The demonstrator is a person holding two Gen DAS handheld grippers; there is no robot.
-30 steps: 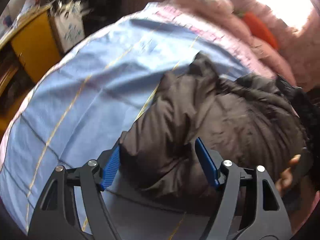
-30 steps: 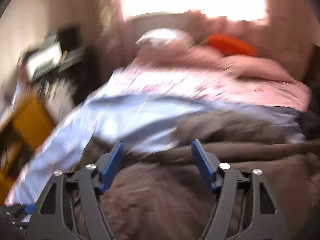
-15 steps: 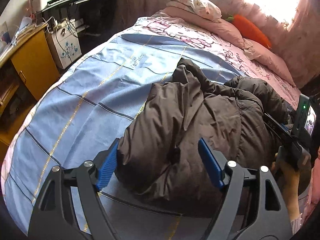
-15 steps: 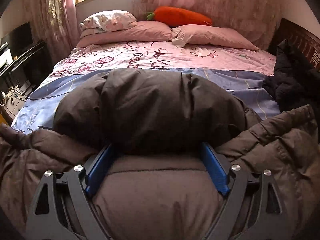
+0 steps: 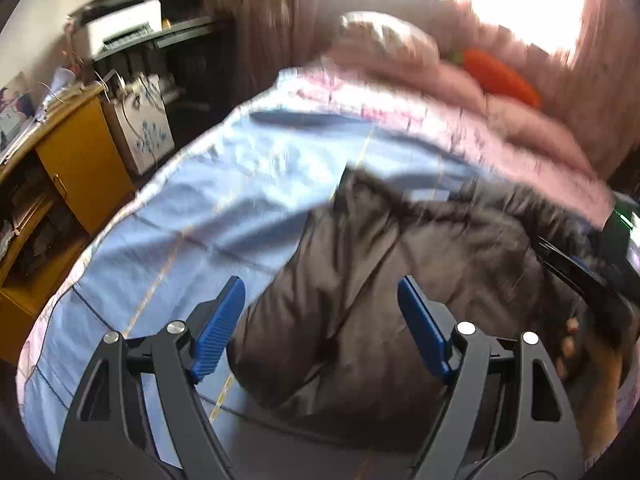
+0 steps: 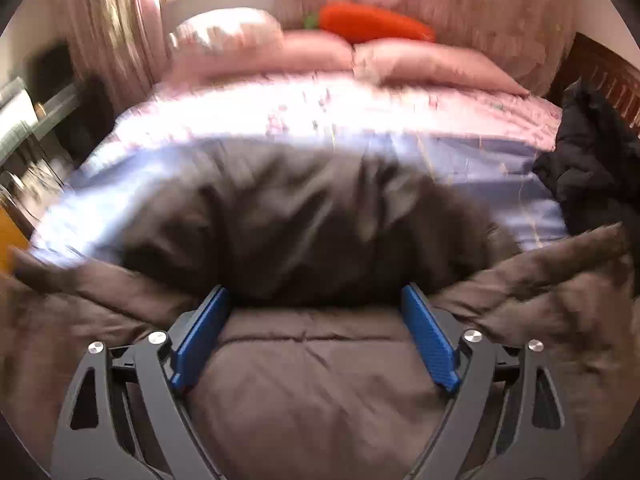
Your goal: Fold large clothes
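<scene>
A large brown padded jacket (image 5: 400,280) lies bunched on the blue striped bedspread (image 5: 220,200). My left gripper (image 5: 320,312) hovers over the jacket's near left edge, open, its blue pads (image 5: 218,324) clear of the cloth. At the right edge of this view a hand (image 5: 572,344) holds my right gripper (image 5: 580,272) over the jacket's far side. In the right wrist view the jacket (image 6: 300,220) rises as a thick folded roll. My right gripper (image 6: 316,320) stands open, low over the flat quilted part, its pads (image 6: 430,340) at the foot of that roll.
A black garment (image 6: 592,168) is heaped at the bed's right side by a dark wooden board (image 6: 600,76). Pink pillows (image 6: 432,64) and an orange carrot cushion (image 6: 376,24) lie at the head. A yellow cabinet (image 5: 76,168) and a printer (image 5: 124,28) stand left of the bed.
My left gripper has risen off the jacket's edge and its jaws have widened a little. The right gripper swung in and sank to the folded roll, with its jaws wider too.
</scene>
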